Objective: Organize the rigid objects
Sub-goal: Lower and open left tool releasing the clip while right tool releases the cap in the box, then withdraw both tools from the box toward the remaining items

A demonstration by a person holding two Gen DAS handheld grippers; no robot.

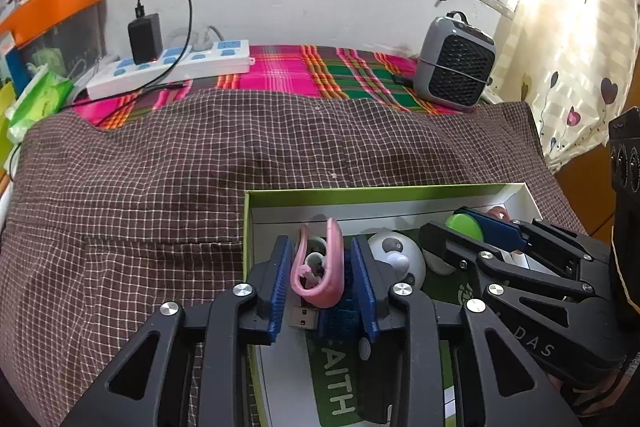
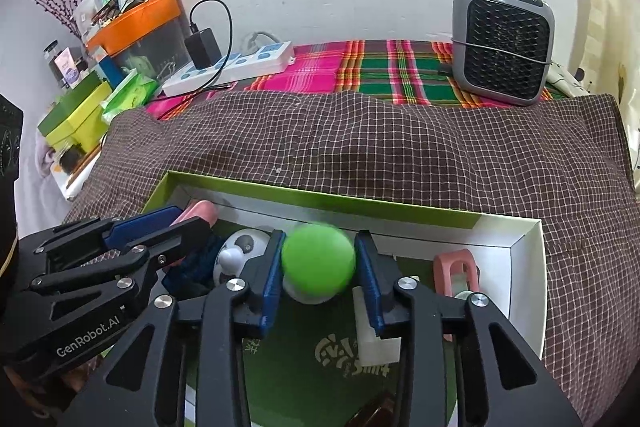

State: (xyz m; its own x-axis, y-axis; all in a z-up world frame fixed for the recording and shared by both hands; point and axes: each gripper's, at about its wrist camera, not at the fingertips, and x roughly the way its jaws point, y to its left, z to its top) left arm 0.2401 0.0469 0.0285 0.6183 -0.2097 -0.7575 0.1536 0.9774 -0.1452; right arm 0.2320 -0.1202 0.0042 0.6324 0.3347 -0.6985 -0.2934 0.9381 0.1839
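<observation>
Box: your open green-rimmed box (image 1: 360, 195) (image 2: 528, 259) lies on the brown checked cloth (image 1: 160, 187) (image 2: 400, 155).
Contents: it holds a pink clip (image 1: 320, 267), a white panda-faced ball (image 1: 394, 255) (image 2: 240, 251), a green ball (image 1: 464, 227) (image 2: 318, 259), a pink oblong piece (image 2: 456, 271), a white block (image 2: 374, 343) and a USB plug (image 1: 303, 317).
Left gripper (image 1: 320, 267) (image 2: 176, 223): you hold it low over the box's left end, fingers spread either side of the pink clip; whether they touch it, you cannot tell.
Right gripper (image 2: 318, 263) (image 1: 476, 231): you hold it over the box's middle, fingers (image 2: 272, 279) pinching the green ball.
Background: power strip (image 1: 172, 67) (image 2: 228, 67), fan heater (image 1: 456, 63) (image 2: 502, 47).
</observation>
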